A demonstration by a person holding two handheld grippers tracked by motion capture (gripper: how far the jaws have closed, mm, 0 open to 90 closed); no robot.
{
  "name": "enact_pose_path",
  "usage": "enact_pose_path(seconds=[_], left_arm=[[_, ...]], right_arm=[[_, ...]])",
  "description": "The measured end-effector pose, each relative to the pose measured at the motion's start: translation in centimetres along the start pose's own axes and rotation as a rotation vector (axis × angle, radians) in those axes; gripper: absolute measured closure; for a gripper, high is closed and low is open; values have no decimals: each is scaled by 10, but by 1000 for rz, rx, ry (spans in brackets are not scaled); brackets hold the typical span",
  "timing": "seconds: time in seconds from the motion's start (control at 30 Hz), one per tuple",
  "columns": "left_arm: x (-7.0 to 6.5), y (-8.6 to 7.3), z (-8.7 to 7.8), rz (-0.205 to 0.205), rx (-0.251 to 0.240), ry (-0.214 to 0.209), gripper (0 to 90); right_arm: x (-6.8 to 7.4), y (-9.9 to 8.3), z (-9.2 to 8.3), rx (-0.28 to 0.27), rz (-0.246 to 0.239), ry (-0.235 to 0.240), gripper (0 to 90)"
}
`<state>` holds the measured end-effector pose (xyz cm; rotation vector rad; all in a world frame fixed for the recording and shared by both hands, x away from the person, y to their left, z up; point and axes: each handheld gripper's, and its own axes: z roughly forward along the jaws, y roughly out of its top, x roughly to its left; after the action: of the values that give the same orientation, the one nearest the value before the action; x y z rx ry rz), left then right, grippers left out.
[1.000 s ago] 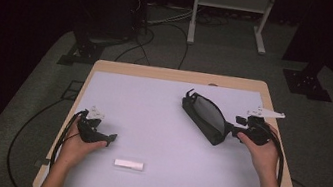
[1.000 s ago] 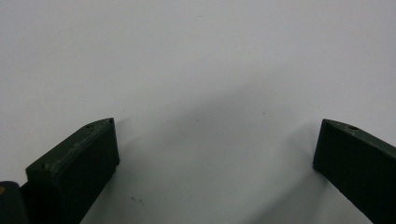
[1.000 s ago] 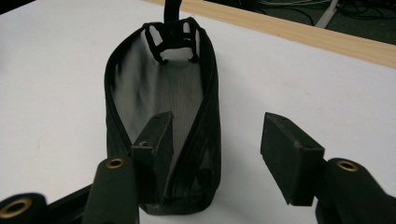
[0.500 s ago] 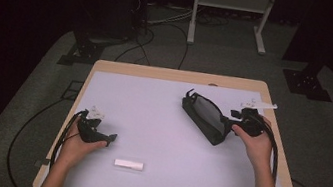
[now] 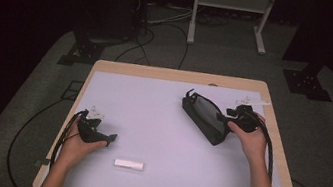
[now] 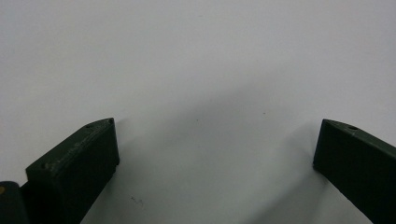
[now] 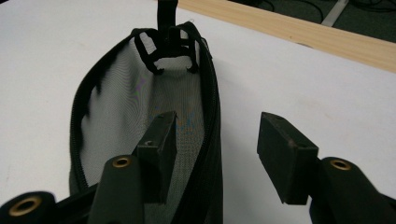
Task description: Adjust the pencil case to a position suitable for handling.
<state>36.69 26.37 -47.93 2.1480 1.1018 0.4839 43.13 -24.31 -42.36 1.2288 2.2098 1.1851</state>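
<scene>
Right gripper point(image 7: 212, 140) is at the near right end of the black mesh zip pouch point(image 5: 205, 116), jaws partway apart and just been closing in; one jaw sits inside the open mouth, the other outside over the zipper edge, pads not pressing yet. Pouch lies on the right half of the white table cover point(image 5: 150, 116), soft see-through netting, long and slim. Left gripper point(image 5: 107, 140) rests at the near left, jaws wide with nothing between, beside a small white flat bar point(image 5: 129, 164).
</scene>
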Motion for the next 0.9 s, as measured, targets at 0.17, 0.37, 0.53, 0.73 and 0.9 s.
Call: enact_pose_path(seconds=[0.17,0.37,0.53,0.73,0.9], left_arm=[[0,0,0,0,0,0,0],[0,0,0,0,0,0,0],[0,0,0,0,1,0,0],[0,0,0,0,1,0,0],[0,0,0,0,1,-1,0]], right_arm=[[-1,-2,7,11,8,8,490],[-1,-3,12,18,19,22,562],[-1,-3,14,16,35,36,675],[-1,-2,14,10,50,46,769],[-1,-1,14,3,59,39,808]])
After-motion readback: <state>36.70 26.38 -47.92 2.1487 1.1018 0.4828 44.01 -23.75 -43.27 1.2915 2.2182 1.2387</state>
